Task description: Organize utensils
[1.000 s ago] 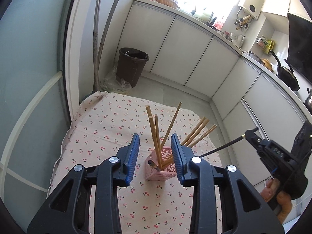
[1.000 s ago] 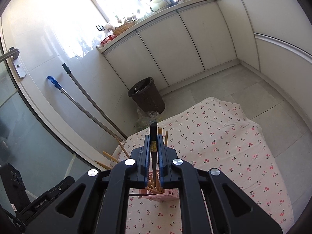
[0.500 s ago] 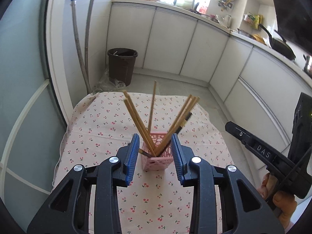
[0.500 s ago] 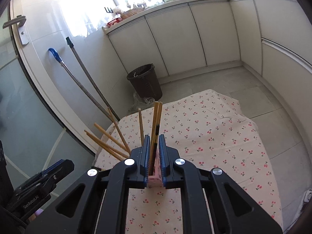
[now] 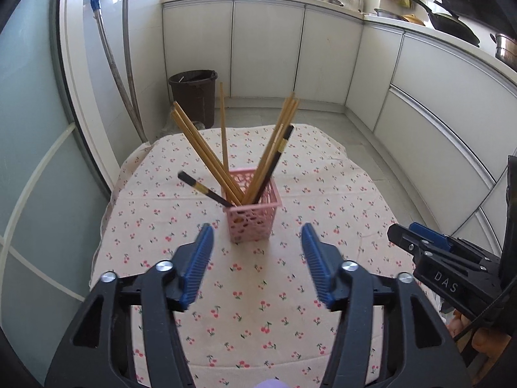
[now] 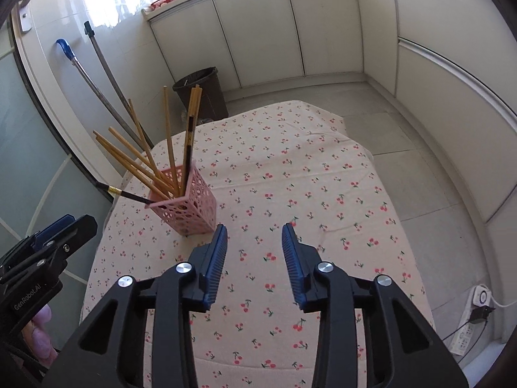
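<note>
My left gripper [image 5: 257, 242] is opening, jaws spread, nothing between the pads. It points down at the bench [image 5: 339, 194], with the pink holder [image 5: 253, 220] just past the tips and centred between them, not touching. My right gripper [image 6: 254, 242] is also opening, jaws apart, empty, only cloth under it. In its view the holder [image 6: 190, 207] sits up and left of the left finger, close but clear.

The holder stands upright on the cherry-print cloth [image 6: 307, 177], roughly mid-bench. Wooden chopsticks [image 5: 206, 152] fan out of it in two bunches, plus one near vertical. Two black chopsticks are in there as well: one [image 5: 274, 165] leans right with the wood ones, the other [image 5: 202, 189] lies low over the rim, sticking out left.

Each gripper shows at the edge of the other's view, the hand behind it partly visible. Beyond the bench: brown bin [image 5: 194, 93], mop handles [image 5: 126, 64] against the wall, white cabinets [image 5: 268, 48].
</note>
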Demonstrator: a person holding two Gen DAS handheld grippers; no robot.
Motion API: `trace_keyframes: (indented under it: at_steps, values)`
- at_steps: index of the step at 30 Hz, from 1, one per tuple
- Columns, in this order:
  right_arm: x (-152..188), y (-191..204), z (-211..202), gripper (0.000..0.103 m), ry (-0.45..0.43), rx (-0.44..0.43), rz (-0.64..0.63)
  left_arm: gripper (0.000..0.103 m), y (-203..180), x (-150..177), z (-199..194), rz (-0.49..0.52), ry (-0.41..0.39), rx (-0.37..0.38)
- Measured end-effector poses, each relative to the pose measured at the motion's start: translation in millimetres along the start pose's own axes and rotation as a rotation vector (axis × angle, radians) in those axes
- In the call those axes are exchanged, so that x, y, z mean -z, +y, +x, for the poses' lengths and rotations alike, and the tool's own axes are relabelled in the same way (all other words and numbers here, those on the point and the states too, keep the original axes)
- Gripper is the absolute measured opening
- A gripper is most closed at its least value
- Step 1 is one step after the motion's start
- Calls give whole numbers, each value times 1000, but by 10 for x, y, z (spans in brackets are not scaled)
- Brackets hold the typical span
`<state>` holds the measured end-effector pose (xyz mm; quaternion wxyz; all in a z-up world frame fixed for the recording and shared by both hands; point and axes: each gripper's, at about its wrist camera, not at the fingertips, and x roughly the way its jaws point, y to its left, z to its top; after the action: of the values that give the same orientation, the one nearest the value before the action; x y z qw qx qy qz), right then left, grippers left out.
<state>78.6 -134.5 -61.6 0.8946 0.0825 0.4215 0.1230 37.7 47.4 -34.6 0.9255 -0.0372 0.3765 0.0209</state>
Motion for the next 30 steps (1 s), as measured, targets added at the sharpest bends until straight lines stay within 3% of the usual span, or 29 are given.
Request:
trace_keyframes:
  at_steps: [3, 9, 15, 18, 25, 30]
  values:
    - [136, -96, -18, 65, 2, 66, 10, 72, -50, 122, -31, -9, -8, -7]
    - [317, -247, -32, 77, 14, 158, 34, 77, -187, 296, -45, 22, 2, -31]
    - [407, -324, -90, 89, 13, 178, 62, 85, -254, 407, -34, 49, 7, -71]
    - [470, -352, -97, 93, 33, 179, 72, 95, -296, 476, -11, 76, 3, -115]
    - [607, -344, -155, 96, 61, 207, 63, 96, -377, 562, -1, 104, 1, -105]
    - [617, -362, -276, 96, 2, 233, 63, 96, -373, 547, -38, 90, -29, -119]
